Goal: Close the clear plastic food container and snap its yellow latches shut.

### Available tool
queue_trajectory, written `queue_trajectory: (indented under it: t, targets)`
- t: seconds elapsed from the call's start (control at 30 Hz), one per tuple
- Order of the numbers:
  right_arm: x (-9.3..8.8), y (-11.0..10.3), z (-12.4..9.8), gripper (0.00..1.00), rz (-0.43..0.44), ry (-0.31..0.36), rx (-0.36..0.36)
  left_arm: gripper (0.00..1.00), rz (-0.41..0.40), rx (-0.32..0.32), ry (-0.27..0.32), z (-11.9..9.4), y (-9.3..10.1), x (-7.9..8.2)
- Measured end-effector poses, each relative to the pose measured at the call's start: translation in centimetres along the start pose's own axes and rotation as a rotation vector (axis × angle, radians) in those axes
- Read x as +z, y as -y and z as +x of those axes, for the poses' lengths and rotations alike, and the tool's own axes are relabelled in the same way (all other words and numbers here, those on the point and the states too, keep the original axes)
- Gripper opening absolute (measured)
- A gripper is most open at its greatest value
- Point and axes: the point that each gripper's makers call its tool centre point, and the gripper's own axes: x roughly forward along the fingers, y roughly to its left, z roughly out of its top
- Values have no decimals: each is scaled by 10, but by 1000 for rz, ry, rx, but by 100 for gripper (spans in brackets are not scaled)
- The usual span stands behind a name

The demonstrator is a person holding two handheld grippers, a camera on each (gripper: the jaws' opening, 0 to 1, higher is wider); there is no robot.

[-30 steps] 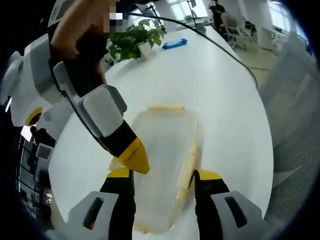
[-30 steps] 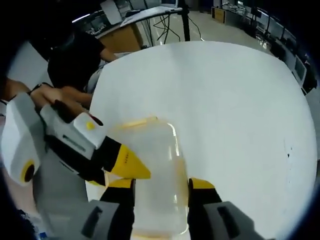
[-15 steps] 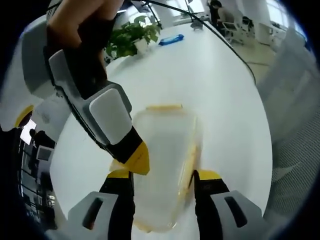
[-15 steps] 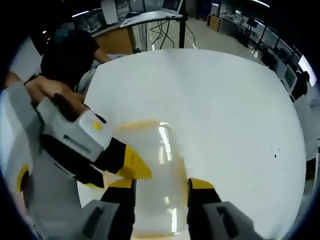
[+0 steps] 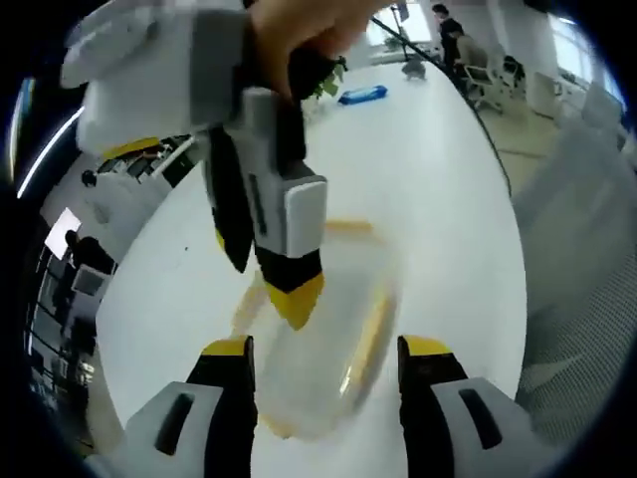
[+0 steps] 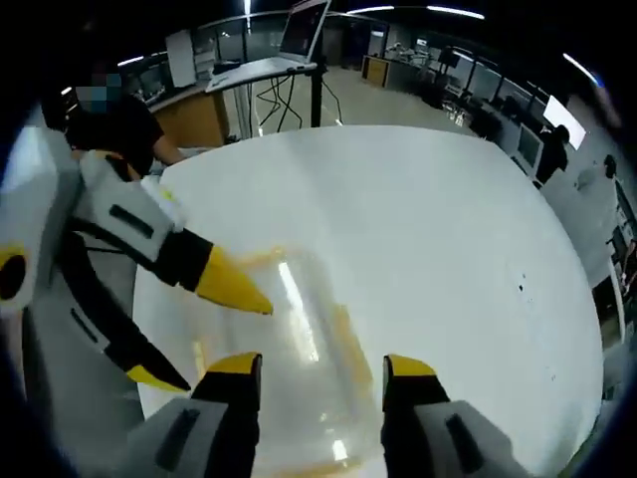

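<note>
L gripper view, left to right: the R gripper (image 5: 289, 289) drops in from upper left, a hand (image 5: 299, 25) on its body at top, its yellow tip over the container (image 5: 328, 339) at frame centre. Only one tip reads clearly there, so can't tell its gap from this view. The container sits on the white table (image 5: 438, 169), blurred, lid apparently on; yellow latch strips along its far end (image 5: 348, 227) and right side (image 5: 373, 324). The L gripper (image 5: 326, 351) rises from the bottom w/ jaws spread, straddling the box w/o clear contact, prob. to steady it while the other tool works the latches. A blue item (image 5: 360, 95) lies far up the table. R gripper view: the L gripper (image 6: 234, 289) enters from the left edge, jaws parted, upper tip over the container's (image 6: 299, 368) left part, lower one at its left side. Own jaws at bottom centre are spread too, either side of the box, gripping nothing. Table (image 6: 448, 229) fills the right; office desks behind at top. Judgement: latches look not yet pressed home, though blur makes that unsure; both tools seem poised over the lid for the snap.
</note>
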Motion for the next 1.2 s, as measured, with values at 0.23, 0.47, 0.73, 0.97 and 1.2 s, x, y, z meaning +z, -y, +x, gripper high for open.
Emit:
queue_trajectory:
  t: [0.23,0.47,0.73,0.97,1.2]
  targets:
    - [5,10,-20,50,198,144,-35,58,-127,76,59,-14,-28,1]
    - [3,4,-37,51,299,212,3,59,-273,57,93,-15,-35,-3]
    - [-16,1,-44,51,322,212,-29,59,-356,77,88,-15,-40,-16]
    - [-32,-1,-43,51,360,204,-54,56,-428,87,74,-14,-43,-28]
    - [-43,-10,-41,52,354,194,-62,56,-425,84,59,-7,-46,-34]
